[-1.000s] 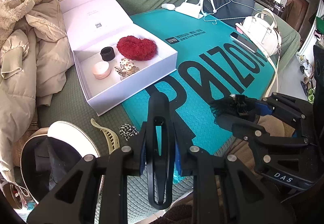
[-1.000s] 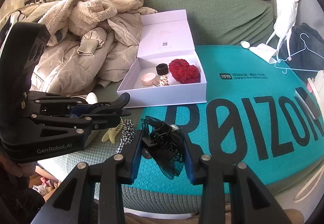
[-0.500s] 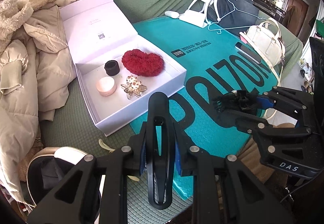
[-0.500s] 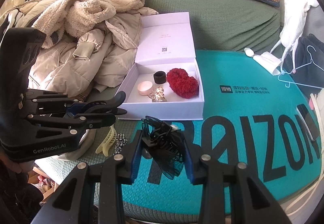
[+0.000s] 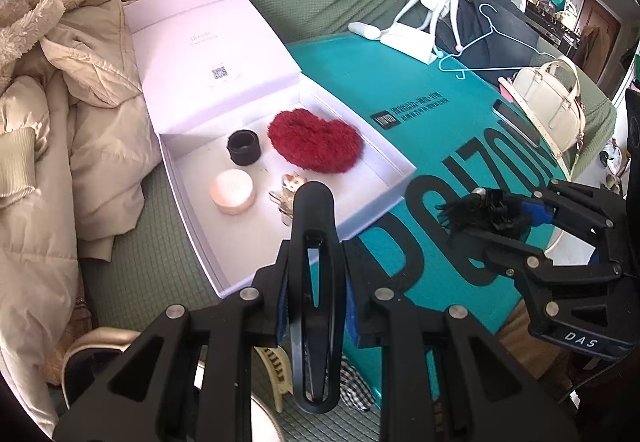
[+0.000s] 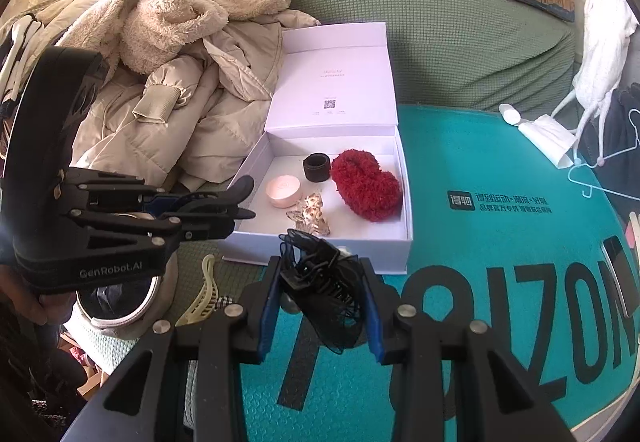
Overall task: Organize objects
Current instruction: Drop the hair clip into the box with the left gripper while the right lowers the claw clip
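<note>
The white box (image 6: 404, 178) sits open on the green sofa cover (image 6: 460, 42), its lid propped up at the far side. Four things already lie inside: a red fuzzy heart (image 6: 366, 188), a black band (image 6: 316, 167), a pink round case (image 6: 283, 192) and a pale, shiny clip (image 6: 310, 216) that might be a butterfly — the view is too coarse to be sure. So part of the tidying looks done.

Two more pieces are in hand. The left gripper (image 5: 316, 282) is clamped on a long black hair clip (image 5: 314, 282), whose rounded tip pokes out past the fingers and, in the left wrist view, overlaps the near edge of the box. The right gripper (image 6: 320, 302) is closed on a black mesh hair claw (image 6: 320, 282), with its netting hanging down between the fingers; it hovers over the teal mat (image 6: 500, 282), just near of the box's front wall. Neither piece is over the open tray yet, as far as I can judge.

Still left out, at the near left — a cream claw clip (image 6: 204, 298) and a black-and-white checked scrunchie (image 6: 222, 302) lie on the sofa cover beside a round white-rimmed thing (image 6: 120, 306). Those two probably belong in the box as well, after the held pair is set down.
</note>
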The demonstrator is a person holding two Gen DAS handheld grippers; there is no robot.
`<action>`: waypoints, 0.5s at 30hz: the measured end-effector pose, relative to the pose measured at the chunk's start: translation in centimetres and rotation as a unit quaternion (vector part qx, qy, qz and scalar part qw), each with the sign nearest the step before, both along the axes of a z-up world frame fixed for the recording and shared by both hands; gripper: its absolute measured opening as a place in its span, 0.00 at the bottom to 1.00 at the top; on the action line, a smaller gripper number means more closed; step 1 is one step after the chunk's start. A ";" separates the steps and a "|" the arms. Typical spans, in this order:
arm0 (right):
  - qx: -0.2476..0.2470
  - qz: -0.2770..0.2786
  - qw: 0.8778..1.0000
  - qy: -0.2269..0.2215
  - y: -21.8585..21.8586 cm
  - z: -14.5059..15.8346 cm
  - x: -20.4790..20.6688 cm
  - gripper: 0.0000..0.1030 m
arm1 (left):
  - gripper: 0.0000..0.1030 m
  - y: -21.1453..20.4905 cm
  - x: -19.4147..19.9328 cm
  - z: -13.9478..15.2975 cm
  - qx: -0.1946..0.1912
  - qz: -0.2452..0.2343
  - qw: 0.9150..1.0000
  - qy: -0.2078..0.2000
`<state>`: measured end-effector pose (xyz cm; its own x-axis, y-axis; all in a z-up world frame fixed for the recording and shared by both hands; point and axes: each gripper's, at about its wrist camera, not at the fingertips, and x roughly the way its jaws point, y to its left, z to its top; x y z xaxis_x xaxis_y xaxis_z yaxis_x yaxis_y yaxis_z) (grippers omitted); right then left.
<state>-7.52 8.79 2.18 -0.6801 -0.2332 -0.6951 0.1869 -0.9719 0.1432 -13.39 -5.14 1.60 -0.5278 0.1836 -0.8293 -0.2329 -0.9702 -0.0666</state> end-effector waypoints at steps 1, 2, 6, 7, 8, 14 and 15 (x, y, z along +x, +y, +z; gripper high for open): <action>0.000 0.002 1.000 0.000 -0.1 0.0 -0.4 0.35 | 0.20 -0.2 -0.4 0.1 -0.003 0.002 1.000 0.002; 0.001 0.003 1.000 0.001 -0.2 0.0 -0.8 0.35 | 0.20 -0.4 -0.8 0.1 -0.006 0.003 1.000 0.003; 0.001 0.010 1.000 0.004 -0.3 0.4 -2.2 0.35 | 0.20 -1.1 -2.2 0.5 -0.012 0.007 1.000 0.009; 0.002 0.011 1.000 0.005 -0.4 0.4 -2.5 0.35 | 0.20 -1.2 -2.5 0.6 -0.015 0.006 1.000 0.012; 0.004 0.013 1.000 0.007 -0.4 0.6 -2.8 0.35 | 0.20 -1.4 -2.9 0.7 -0.016 0.007 1.000 0.013; 0.005 0.022 1.000 0.013 -0.6 1.1 -4.8 0.35 | 0.20 -2.3 -4.7 1.3 -0.026 0.017 0.999 0.021; 0.005 0.023 1.000 0.015 -0.6 1.3 -5.2 0.35 | 0.20 -2.5 -4.9 1.4 -0.028 0.018 0.999 0.023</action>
